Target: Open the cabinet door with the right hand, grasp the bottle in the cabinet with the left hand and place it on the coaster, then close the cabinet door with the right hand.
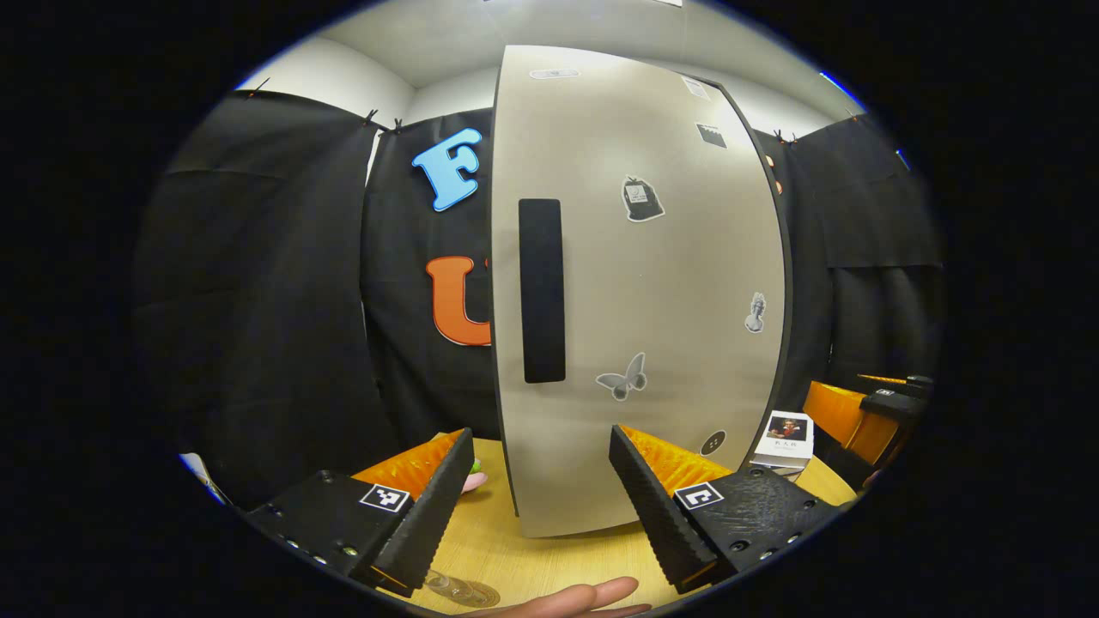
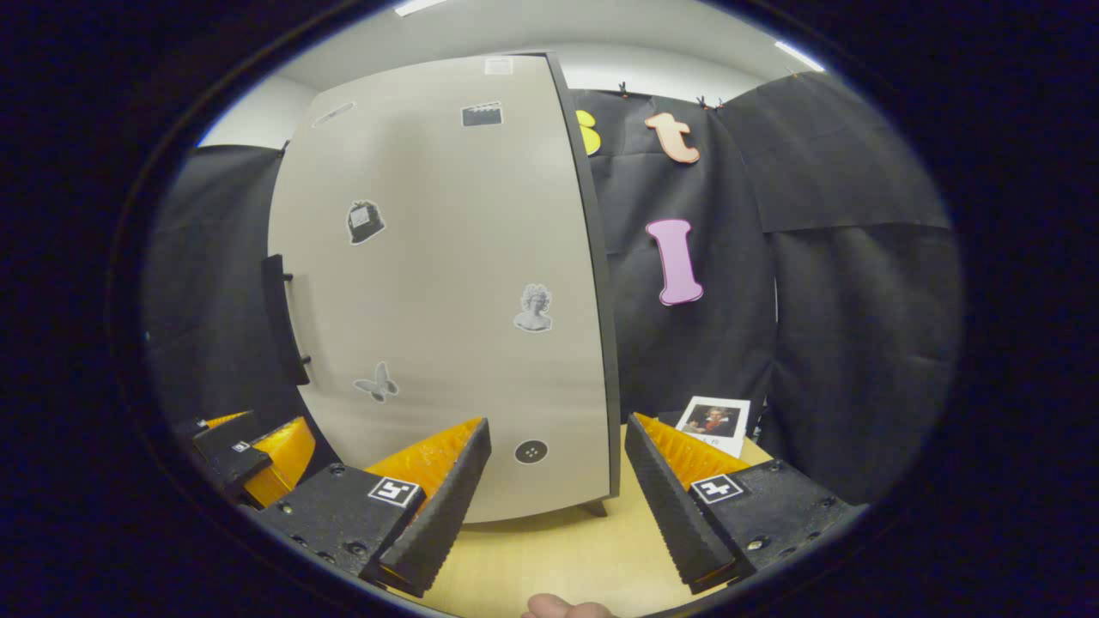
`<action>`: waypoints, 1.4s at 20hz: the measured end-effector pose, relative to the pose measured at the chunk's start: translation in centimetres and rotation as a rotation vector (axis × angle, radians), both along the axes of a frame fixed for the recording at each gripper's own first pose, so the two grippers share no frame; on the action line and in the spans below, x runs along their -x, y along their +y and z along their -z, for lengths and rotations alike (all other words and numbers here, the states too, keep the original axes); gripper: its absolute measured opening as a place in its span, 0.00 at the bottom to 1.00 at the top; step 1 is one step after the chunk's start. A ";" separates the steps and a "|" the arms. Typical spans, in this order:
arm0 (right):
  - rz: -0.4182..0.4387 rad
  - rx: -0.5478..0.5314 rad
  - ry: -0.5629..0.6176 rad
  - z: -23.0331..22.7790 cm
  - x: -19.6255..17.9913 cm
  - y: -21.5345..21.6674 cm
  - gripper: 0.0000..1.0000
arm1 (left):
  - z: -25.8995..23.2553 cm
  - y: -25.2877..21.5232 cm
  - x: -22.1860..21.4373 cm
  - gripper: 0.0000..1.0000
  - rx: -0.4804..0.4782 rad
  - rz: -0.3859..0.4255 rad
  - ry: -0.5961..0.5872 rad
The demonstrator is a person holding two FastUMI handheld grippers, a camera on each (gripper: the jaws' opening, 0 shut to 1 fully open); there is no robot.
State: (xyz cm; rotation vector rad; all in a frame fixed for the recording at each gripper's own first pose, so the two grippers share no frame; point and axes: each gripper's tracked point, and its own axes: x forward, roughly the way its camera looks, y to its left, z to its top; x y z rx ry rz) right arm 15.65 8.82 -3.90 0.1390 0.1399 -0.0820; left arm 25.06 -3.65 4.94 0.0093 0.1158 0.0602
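Cabinet door [image 1: 652,283] shut, standing on the table [image 1: 549,558]. Black handle [image 1: 542,290] upright near the door's left edge. Bottle hidden; cannot tell where it sits. Left gripper [image 1: 541,506] spread wide, nothing between its fingers, facing the door just below the handle. Right gripper [image 2: 558,502] also spread, empty, facing the door's lower right corner. Small book [image 1: 785,438] on the table right of the cabinet. Glass coaster [image 1: 464,590] on the table in front of the door.

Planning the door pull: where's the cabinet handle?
In the left gripper view, the black handle runs vertically along the closed cabinet door's left edge, at mid-height.
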 end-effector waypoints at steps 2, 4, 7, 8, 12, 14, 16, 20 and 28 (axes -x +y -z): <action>0.029 0.025 -0.046 -1.3 -0.1 -0.2 1.00 | 0.0 -0.4 -0.5 0.95 0.002 0.021 0.001; 0.044 0.050 -0.115 -3.2 -0.7 -0.2 1.00 | -0.2 -0.8 -0.9 0.95 0.009 0.037 -0.010; -0.020 0.061 -0.129 -3.8 -2.0 0.8 1.00 | -0.4 -1.8 -1.6 0.95 0.026 0.043 -0.006; -0.067 0.036 -0.120 -3.6 -2.4 1.7 1.00 | -0.6 -2.1 -1.7 0.95 0.015 0.025 0.000; -0.210 0.011 -0.048 -2.2 -3.5 3.3 1.00 | -2.1 -3.0 -2.1 0.95 0.023 -0.026 -0.035; -0.231 -0.004 -0.017 -1.4 -4.0 3.3 1.00 | -2.6 -3.3 -2.0 0.95 -0.001 -0.047 -0.047; -0.246 -0.041 0.006 -0.8 -4.3 3.3 0.96 | -2.8 -3.1 -1.9 0.94 -0.017 -0.072 -0.066; -0.284 -0.079 0.069 0.1 -3.6 4.2 1.00 | -3.0 -3.0 -1.7 0.93 -0.017 -0.081 -0.064; -0.185 0.071 -0.015 -2.7 -3.1 2.3 0.95 | -3.5 -4.0 -1.9 0.93 0.006 0.002 -0.084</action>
